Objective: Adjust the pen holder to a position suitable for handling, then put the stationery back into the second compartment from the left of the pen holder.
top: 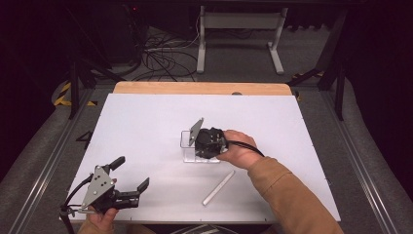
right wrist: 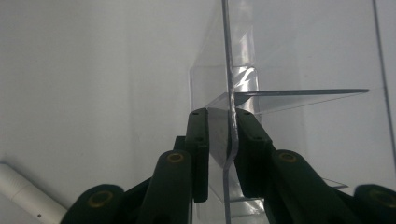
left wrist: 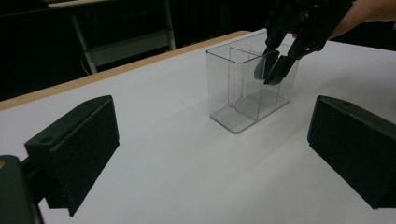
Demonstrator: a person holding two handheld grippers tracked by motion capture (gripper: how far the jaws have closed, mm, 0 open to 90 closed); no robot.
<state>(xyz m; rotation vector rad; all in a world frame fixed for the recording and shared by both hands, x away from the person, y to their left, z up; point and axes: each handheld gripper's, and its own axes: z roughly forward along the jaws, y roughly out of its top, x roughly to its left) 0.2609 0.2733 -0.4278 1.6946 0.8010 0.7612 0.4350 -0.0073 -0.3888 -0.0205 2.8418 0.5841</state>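
Two claws are in my charge at this bench. My right claw [top: 208,142] sits at the centre of the bench [top: 146,122], tipped down onto a clear plastic organiser [left wrist: 250,88]. In the right gripper view its jaws stand either side of one thin transparent wall, close against it; I judge them clenched on that wall, though a hair of gap on the left side cannot be ruled out. The grip on a top edge reads as a hold to steady or lift the box, since the walls offer the only purchase.

My left claw [top: 129,176] rests at the near left corner, jaws spread wide and released, holding nothing. It is well apart from the organiser and faces it, which I take as a standby position.

The organiser stands upright, divided into compartments that appear empty. A white cylindrical stick [top: 218,187] lies flat on the bench, near and right of the organiser, untouched.

Surface: white, matt, with a wooden strip [top: 202,88] along the far edge. Room: dark, grey carpet, a tangle of cables [top: 163,56] and a white table frame [top: 241,34] beyond the far edge.
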